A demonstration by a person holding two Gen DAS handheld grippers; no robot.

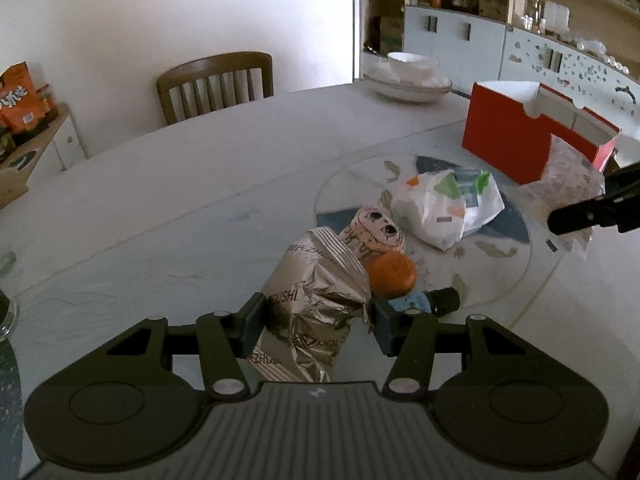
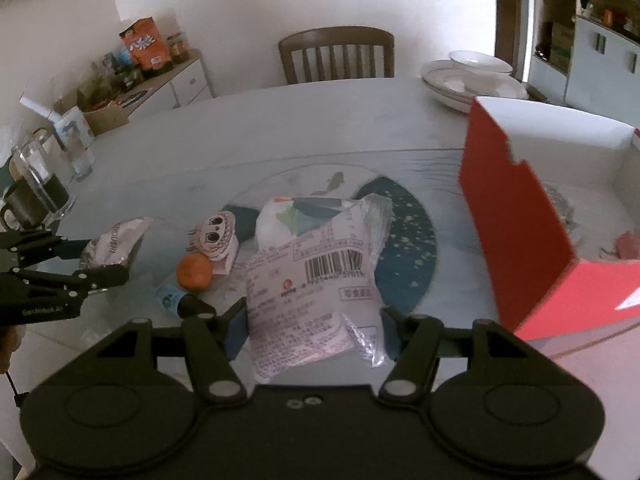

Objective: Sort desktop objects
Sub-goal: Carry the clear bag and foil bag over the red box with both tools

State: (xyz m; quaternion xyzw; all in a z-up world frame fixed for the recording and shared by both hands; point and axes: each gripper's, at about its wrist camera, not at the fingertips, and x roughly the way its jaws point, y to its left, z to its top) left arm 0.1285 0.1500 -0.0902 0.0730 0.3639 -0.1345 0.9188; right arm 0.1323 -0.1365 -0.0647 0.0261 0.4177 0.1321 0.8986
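Between your left gripper jaws sat the silver foil packet, pinched at its crumpled middle; the pads pressed on creased foil rather than on anything firm, so I judged it could slide out or tear if you swung it fast. Your right gripper had its jaws closed on the clear printed packet, held by its sides with the barcode end standing free beyond the jaws; that loose end could catch the near red wall of the red box, just right of the jaws, and the slick film could slip as you tipped it over the rim.

Just beyond the left jaws lay the orange, touching the cartoon-face packet, with a small blue item beside them; a low sweep of the foil could set the orange rolling across the bench. Farther off lay the white snack bag, then the stacked bowls at the far edge.
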